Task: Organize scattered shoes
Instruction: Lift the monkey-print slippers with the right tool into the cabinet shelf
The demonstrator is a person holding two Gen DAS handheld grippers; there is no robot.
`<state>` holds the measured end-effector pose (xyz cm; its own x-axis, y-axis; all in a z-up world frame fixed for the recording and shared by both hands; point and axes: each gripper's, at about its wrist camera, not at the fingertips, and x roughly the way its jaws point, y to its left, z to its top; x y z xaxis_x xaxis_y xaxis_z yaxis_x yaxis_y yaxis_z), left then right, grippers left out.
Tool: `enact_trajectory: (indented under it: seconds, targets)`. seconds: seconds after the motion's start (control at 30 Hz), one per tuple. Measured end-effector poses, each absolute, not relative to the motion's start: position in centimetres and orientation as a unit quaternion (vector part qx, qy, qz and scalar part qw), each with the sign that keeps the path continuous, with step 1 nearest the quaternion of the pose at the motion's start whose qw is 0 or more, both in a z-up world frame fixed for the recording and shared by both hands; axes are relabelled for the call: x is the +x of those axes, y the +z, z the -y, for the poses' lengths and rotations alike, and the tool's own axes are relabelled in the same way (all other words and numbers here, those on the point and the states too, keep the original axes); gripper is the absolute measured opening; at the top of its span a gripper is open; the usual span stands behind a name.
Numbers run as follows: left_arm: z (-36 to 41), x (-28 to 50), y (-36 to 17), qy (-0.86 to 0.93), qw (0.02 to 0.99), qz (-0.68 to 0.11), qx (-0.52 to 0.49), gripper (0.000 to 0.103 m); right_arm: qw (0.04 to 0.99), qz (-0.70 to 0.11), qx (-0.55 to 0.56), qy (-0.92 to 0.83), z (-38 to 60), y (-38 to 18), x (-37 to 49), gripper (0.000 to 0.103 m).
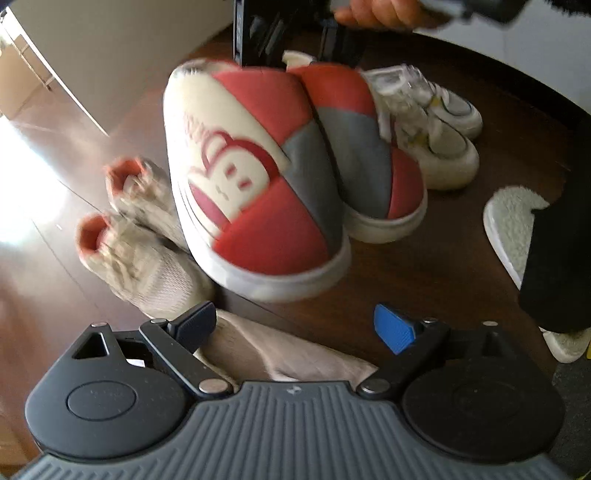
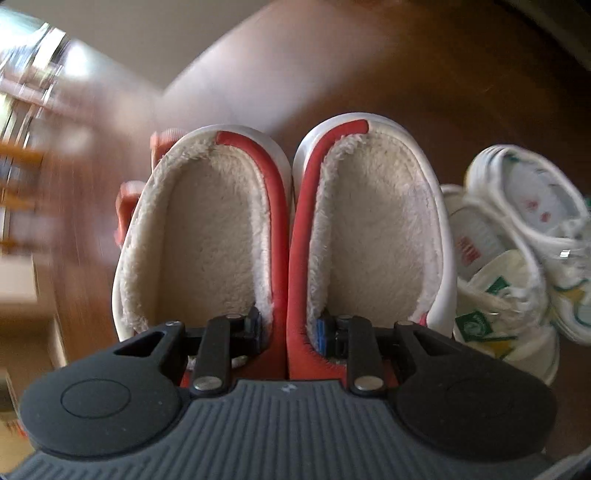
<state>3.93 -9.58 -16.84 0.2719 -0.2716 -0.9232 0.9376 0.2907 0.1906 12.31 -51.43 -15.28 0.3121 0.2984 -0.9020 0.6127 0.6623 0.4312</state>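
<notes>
Your right gripper (image 2: 290, 330) is clamped on the two inner red edges of the pair of slippers (image 2: 284, 236), one finger down inside each fleecy opening, so both hang together from it. From the left wrist view you can see them up off the wooden floor (image 1: 424, 266), toes tilted down, with your hand (image 1: 380, 14) above. Your left gripper (image 1: 295, 328) is spread wide with nothing in it, hovering over a beige cloth-like thing (image 1: 280, 354). Just left of the slippers sit the beige sneakers with orange lining (image 1: 144, 236), and on the right the white sneakers (image 1: 436, 125).
</notes>
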Motion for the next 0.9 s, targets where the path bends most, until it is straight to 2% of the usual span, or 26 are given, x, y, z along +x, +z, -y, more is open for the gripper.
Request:
enact_trajectory:
  seconds: [0.1, 0.23, 0.33, 0.4, 0.47, 0.53, 0.7, 0.9]
  targets:
    - [10.7, 5.5, -12.5, -0.432, 0.69, -0.416, 0.405, 0.094, 0.695, -0.564, 0.422, -0.147, 52.8, -11.5, 12.9, 0.023]
    - [12.6, 6.9, -4.8, -0.442, 0.699, -0.394, 0.402, 0.094, 0.684, -0.537, 0.448, -0.207, 54.5, -2.7, 13.5, 0.023]
    - [14.4, 8.1, 1.0, -0.445, 0.709, -0.375, 0.398, 0.094, 0.685, -0.502, 0.457, -0.265, 55.9, 6.8, 13.5, 0.023]
    - [15.9, 9.3, 4.9, -0.442, 0.722, -0.369, 0.383, 0.094, 0.685, -0.489, 0.461, -0.281, 56.3, 9.7, 13.9, 0.023]
    - [17.2, 10.5, 8.6, -0.448, 0.734, -0.365, 0.358, 0.094, 0.687, -0.456, 0.471, -0.314, 57.1, 15.9, 14.9, 0.023]
    - [18.4, 11.5, 11.3, -0.459, 0.739, -0.361, 0.337, 0.095, 0.69, -0.441, 0.473, -0.325, 57.8, 19.2, 14.5, 0.023]
    - [22.7, 13.3, 14.5, -0.512, 0.735, -0.316, 0.313, 0.095, 0.695, -0.376, 0.463, -0.402, 61.4, 27.7, 14.4, 0.023]
    - [29.5, 13.4, 11.5, -0.585, 0.696, -0.246, 0.335, 0.095, 0.686, -0.33, 0.395, -0.514, 65.8, 27.9, 15.1, 0.023]
